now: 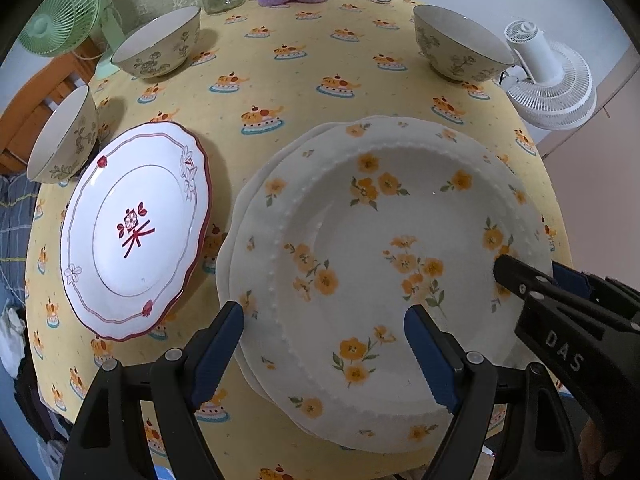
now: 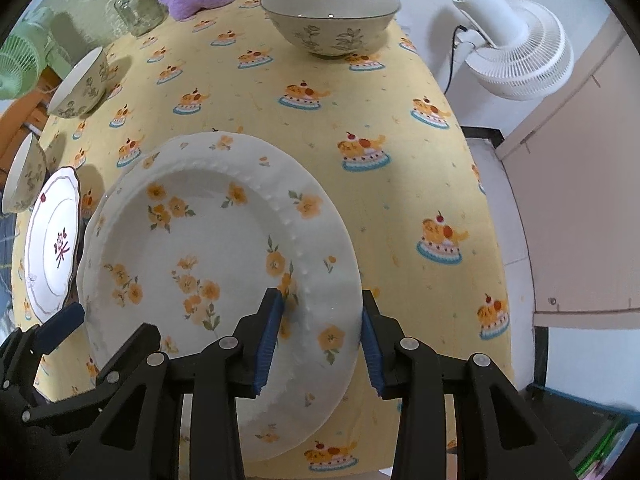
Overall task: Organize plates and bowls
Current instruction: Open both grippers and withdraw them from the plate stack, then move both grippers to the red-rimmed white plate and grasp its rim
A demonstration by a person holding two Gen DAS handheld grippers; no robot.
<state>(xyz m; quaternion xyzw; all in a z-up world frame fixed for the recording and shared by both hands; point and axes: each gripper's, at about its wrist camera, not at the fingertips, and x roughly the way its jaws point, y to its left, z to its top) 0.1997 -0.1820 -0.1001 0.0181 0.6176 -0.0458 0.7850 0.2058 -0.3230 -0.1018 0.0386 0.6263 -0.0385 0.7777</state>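
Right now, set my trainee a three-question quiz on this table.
1. True or false: the red-trimmed plate lies on top of the yellow-flowered plate.
2. How many bowls stand on the tablecloth?
3. What sits between the fingers of the right gripper? A: the yellow-flowered plate's rim. B: a bowl's rim. C: a glass jar.

Key: 1 false, they lie side by side; 2 three; 3 A.
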